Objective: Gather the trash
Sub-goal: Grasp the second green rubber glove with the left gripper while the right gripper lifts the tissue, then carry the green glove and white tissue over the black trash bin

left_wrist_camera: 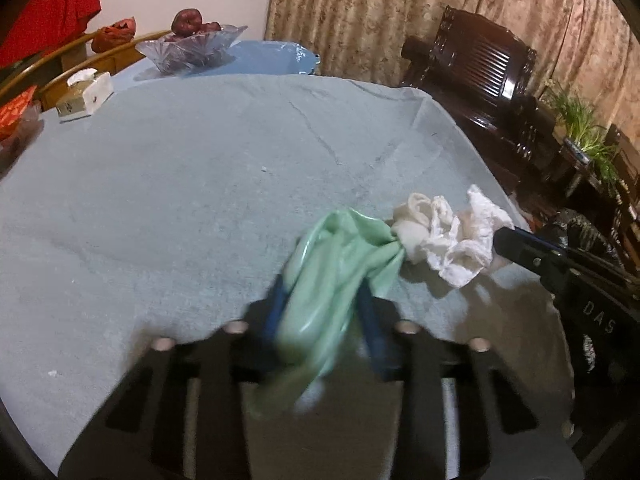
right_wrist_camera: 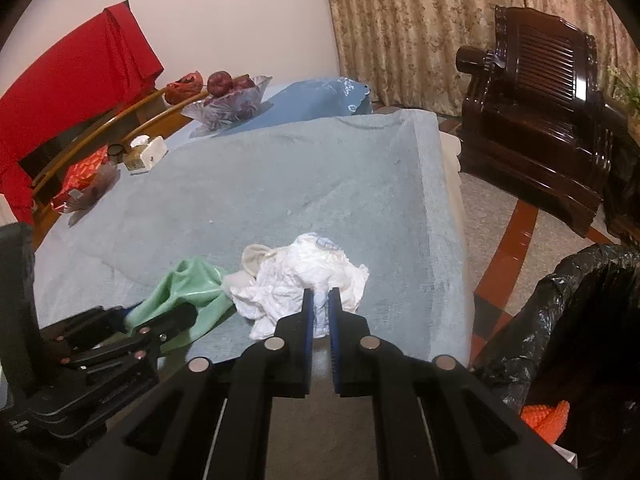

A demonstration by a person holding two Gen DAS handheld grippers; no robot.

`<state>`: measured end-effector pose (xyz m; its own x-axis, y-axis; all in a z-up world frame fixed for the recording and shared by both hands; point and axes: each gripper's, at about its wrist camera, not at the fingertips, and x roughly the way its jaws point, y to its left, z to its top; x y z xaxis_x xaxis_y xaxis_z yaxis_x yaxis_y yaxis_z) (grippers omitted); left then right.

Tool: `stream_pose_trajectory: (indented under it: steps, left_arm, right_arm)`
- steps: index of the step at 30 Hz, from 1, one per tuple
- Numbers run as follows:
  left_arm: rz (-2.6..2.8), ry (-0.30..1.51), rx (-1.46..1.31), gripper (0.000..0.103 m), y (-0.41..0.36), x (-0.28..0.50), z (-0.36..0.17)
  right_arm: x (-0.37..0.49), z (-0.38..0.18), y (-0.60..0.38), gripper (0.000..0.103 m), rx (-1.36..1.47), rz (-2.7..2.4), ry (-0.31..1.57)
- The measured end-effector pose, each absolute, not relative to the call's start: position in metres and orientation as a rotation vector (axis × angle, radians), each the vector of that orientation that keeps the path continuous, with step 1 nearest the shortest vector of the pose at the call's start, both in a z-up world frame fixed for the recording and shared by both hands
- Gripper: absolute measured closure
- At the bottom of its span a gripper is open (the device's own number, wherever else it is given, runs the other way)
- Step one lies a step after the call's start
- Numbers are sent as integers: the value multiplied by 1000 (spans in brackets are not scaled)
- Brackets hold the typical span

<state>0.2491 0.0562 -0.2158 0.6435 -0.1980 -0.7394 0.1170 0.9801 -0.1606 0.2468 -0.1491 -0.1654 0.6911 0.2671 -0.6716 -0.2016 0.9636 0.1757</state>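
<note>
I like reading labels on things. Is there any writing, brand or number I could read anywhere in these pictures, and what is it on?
"DAS" on the black body of the right gripper, seen from the left wrist camera; the letters may run on beyond that.
Tissue box: dark marks on its side, too blurred to read.
White crumpled wrapper: faint blue print, unreadable.
Nothing else legible.

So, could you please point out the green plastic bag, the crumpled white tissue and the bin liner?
green plastic bag [left_wrist_camera: 340,264]: left wrist view, its middle.
crumpled white tissue [right_wrist_camera: 304,276]: right wrist view, its centre.
black bin liner [right_wrist_camera: 560,300]: right wrist view, its rim.
</note>
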Motion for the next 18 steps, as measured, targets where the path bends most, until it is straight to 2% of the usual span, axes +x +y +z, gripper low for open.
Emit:
stream_pose_trajectory:
  steps: [5,18]
  left_arm:
    - [-159,814,-92,89,50,239,-204]
    - [-63,755,-112,90,69,219,-170]
  right_arm:
    - [237,-155,-147,95,83,281,746]
    - [211,-108,-155,95,94,298,660]
